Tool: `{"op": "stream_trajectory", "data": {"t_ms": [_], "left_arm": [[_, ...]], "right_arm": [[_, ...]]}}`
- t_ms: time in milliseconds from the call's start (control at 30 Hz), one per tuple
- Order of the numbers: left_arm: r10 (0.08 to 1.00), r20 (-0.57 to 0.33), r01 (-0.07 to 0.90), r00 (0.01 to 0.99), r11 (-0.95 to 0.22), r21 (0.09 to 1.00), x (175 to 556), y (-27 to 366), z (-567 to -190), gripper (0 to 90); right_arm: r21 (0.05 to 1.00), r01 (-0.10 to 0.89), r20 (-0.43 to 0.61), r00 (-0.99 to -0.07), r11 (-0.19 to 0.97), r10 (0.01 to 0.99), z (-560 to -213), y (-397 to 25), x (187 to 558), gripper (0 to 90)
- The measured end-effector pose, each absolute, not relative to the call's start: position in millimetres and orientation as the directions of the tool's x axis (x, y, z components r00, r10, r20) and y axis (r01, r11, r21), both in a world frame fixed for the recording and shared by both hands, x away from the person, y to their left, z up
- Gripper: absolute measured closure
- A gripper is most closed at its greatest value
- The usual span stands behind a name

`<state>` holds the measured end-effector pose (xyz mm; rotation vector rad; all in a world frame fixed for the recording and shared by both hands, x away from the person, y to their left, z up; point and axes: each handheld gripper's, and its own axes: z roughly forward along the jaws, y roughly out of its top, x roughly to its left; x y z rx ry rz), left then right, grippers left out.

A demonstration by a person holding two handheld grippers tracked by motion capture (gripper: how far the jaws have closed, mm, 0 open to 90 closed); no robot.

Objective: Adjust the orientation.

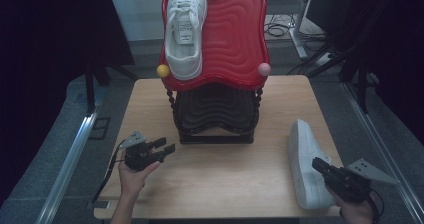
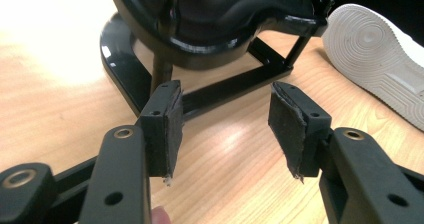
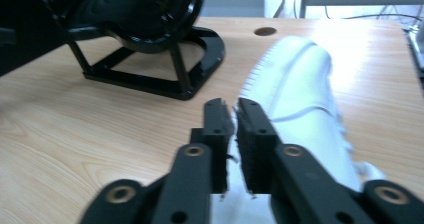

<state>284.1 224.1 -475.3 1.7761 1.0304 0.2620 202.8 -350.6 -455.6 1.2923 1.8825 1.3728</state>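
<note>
Right gripper [image 1: 320,165] is sitting at lower right of the high view, jaws nearly pressed together, pinching nothing, touching the white sneaker [image 1: 306,165] lying on its side on the table [image 1: 225,179]. Left gripper [image 1: 165,148], lower left, is holding its jaws spread before the black rack base [image 1: 216,134].

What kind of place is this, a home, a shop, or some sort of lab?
Most likely a lab or test workspace, not a home. A small wooden table stands alone between dark curtains, cables trail on the floor behind it, and a two-tier shoe rack with a white sneaker looks staged for handling practice.
</note>
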Motion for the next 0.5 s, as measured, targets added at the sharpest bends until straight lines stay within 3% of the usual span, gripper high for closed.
{"op": "stream_trajectory", "data": {"t_ms": [500], "left_arm": [[0.743, -0.257, 0.56, 0.619, -0.187, 0.807, 284, 214, -500, 47.2]], "right_arm": [[0.859, 0.51, 0.126, -0.269, 0.03, 0.955, -476, -401, 187, 89.3]]}}
